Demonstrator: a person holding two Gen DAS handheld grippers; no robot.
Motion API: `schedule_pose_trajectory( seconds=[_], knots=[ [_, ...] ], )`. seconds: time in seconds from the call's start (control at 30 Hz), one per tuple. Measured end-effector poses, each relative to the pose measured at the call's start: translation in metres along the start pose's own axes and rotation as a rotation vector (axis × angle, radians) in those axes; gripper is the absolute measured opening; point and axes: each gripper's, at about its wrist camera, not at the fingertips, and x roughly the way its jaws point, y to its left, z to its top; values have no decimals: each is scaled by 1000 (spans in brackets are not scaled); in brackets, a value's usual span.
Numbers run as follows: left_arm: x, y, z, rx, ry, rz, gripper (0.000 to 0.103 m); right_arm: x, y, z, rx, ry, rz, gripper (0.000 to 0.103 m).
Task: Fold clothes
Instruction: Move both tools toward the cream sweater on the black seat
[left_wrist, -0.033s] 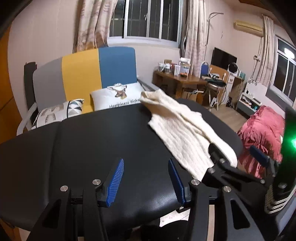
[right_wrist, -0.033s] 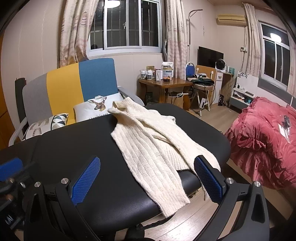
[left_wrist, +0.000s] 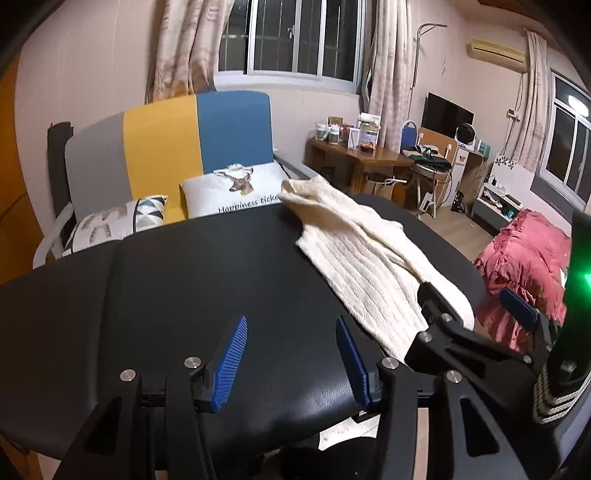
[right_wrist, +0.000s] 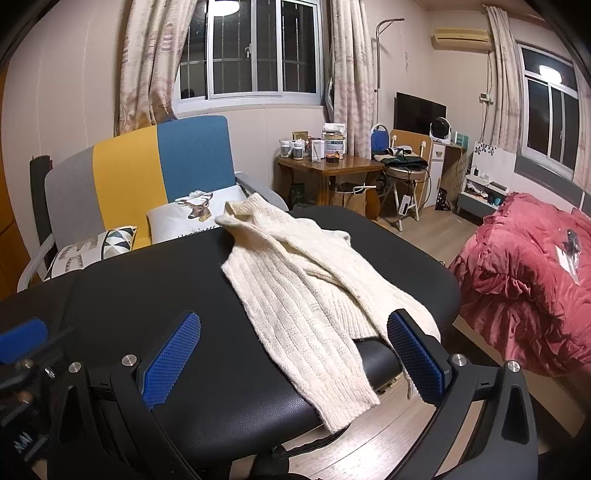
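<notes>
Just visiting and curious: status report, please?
Left gripper open, empty. Right gripper open, straddling the cream knit sweater. Sweater unfolded, overhanging the black table. Nothing in the way.

The sweater (right_wrist: 306, 295) lay on the table (right_wrist: 155, 273), running from centre frame to its lower-right edge, one end hanging over. Behind the table at upper left stood a sofa (right_wrist: 147, 166) with cushions (right_wrist: 192, 218); a desk (right_wrist: 332, 170) stood upper centre, a bed (right_wrist: 524, 273) at right.
</notes>
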Motion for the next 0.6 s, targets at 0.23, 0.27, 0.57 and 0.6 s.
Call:
schedule_pose_trajectory(
  seconds=[0.23,0.27,0.57,0.6],
  knots=[
    [-18,-3,-24,-14,-40,-21,53,0,1,-4,-9,-8,0,103],
    [-18,-9,-27,-4,-24,-9,53,0,1,-5,-11,-4,-2,103],
    [22,8,-13,-19,83,-28,53,5,0,-16,-6,59,3,103],
    [22,8,-13,-20,83,-30,53,6,0,-17,-6,65,4,103]
  ],
)
